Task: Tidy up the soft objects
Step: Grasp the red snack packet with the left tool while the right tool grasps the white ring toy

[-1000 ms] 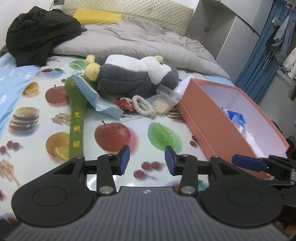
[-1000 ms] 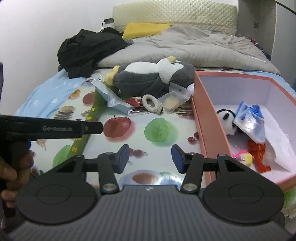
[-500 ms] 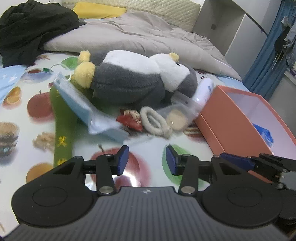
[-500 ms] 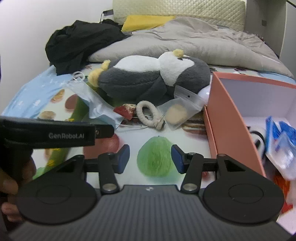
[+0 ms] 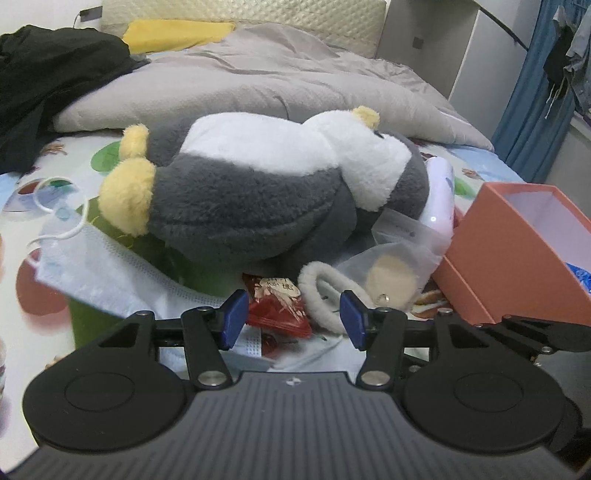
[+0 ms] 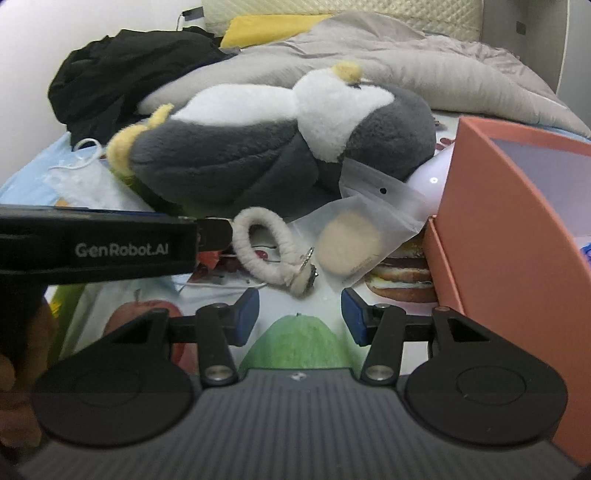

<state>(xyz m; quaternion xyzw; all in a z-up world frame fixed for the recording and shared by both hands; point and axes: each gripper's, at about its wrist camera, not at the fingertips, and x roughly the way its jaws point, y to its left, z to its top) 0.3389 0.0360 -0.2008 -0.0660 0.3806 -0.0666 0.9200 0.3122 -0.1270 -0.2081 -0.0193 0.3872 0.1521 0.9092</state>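
A grey and white plush penguin (image 5: 258, 184) (image 6: 266, 140) lies on its side on the fruit-print bedsheet. In front of it lie a red snack packet (image 5: 277, 306), a white fuzzy loop (image 5: 325, 291) (image 6: 266, 251), a clear pouch with a beige puff (image 5: 391, 277) (image 6: 351, 236) and a blue face mask (image 5: 99, 266). My left gripper (image 5: 291, 321) is open, low over the red packet and the loop. My right gripper (image 6: 299, 314) is open and empty, just short of the loop. The left gripper's body (image 6: 110, 243) crosses the right wrist view.
An open orange box (image 5: 517, 258) (image 6: 498, 229) stands at the right, close to both grippers. A green plush stick (image 5: 96, 321) lies under the mask. A grey duvet (image 5: 280, 85), black clothes (image 5: 48, 81) and a yellow pillow (image 5: 177, 33) lie behind.
Both grippers have moved forward toward the penguin and the small items in front of it. Their jaws have stayed open. Nothing on the bed has moved.
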